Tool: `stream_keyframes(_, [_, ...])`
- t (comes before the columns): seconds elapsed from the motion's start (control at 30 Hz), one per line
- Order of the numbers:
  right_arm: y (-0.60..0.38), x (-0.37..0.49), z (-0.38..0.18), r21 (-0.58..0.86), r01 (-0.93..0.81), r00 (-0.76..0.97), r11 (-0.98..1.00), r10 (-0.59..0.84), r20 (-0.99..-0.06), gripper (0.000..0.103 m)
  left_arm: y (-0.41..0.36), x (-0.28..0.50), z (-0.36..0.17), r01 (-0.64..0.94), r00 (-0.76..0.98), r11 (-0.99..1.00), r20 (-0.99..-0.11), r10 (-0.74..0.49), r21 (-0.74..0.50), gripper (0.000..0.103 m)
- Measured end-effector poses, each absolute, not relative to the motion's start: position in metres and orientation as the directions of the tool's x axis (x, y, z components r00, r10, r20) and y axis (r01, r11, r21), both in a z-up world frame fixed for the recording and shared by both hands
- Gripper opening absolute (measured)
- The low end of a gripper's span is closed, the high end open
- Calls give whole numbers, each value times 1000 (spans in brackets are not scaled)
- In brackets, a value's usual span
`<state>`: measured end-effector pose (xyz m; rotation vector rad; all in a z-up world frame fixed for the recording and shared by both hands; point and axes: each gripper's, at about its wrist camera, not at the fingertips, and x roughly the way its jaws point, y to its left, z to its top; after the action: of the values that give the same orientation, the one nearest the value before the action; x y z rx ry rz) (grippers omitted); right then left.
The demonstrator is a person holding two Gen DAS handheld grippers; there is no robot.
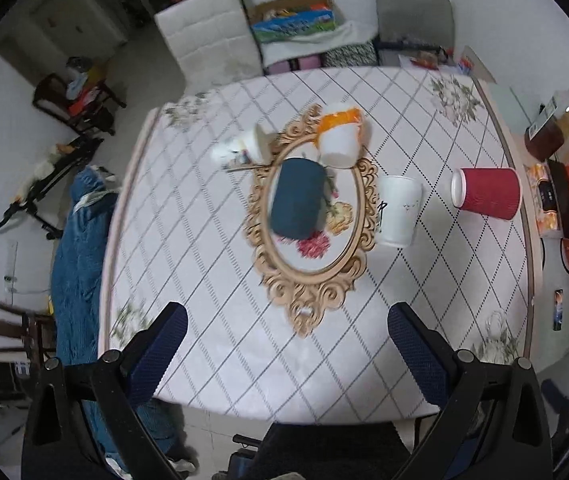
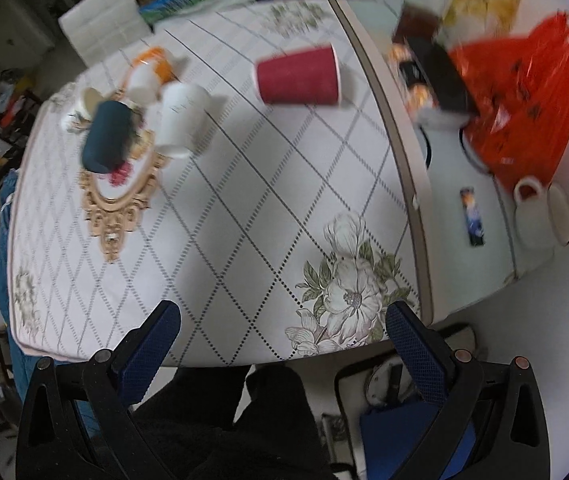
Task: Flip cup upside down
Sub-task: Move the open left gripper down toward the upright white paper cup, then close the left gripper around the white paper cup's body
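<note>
A red ribbed paper cup [image 1: 486,193] lies on its side at the table's right; it also shows in the right wrist view [image 2: 298,77]. A white cup [image 1: 398,211] [image 2: 180,120] stands beside an oval gold-framed tray [image 1: 310,276] [image 2: 114,208]. A dark blue cup [image 1: 298,199] [image 2: 107,136] rests on the tray. An orange-and-white cup [image 1: 340,136] [image 2: 148,74] stands at the tray's far end, and a small white cup [image 1: 240,148] [image 2: 86,104] lies tipped to its left. My left gripper [image 1: 286,334] and right gripper [image 2: 282,330] are open and empty, above the table's near edge.
The table carries a white quilted cloth [image 1: 212,264] with diamond lines and flowers. To the right sit a red plastic bag [image 2: 524,100], a white teapot [image 2: 536,212], a dark box [image 2: 440,76] and a bottle [image 1: 542,136]. Chairs [image 1: 212,36] stand behind the table.
</note>
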<state>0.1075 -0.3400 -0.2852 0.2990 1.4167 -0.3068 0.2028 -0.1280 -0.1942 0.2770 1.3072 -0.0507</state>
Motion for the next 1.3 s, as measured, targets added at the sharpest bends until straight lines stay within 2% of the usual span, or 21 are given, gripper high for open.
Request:
stream_keyframes(0.3, [-361,138,-358,10,505,-27,863,27,-999,103,-168,291,-269,284,110,953,-991,80,108,102])
stream_keyframes(0.43, [-364,153,-376,-11,524,-67,852,29,-997,103,-193,314,-301,357,44,932,-998,47,60,89])
stream_keyframes(0.5, [-366,161,-383,-20,529,-82,848,27,-996,103,-208,323,-316,405,21,913,-999,44,48,87])
stream_keyframes(0.87, [-371,195,-410,-46,549,-132,835,32,-991,103,-255,335,-389,561,-51,823,-989,142,89,86])
stream_keyframes(0.93, [-372,197,-410,-50,549,-137,834,31,-990,103,-257,335,-395,570,-53,817,-988,146,90,71])
stream_keyframes(1.0, [-373,199,-411,-52,547,-139,836,30,-990,103,-258,335,-401,580,-58,809,-986,157,95,64])
stream_keyframes(1.3, [-372,203,-418,-52,543,-143,838,31,-989,103,-257,332,-403,582,-13,804,-987,162,124,61])
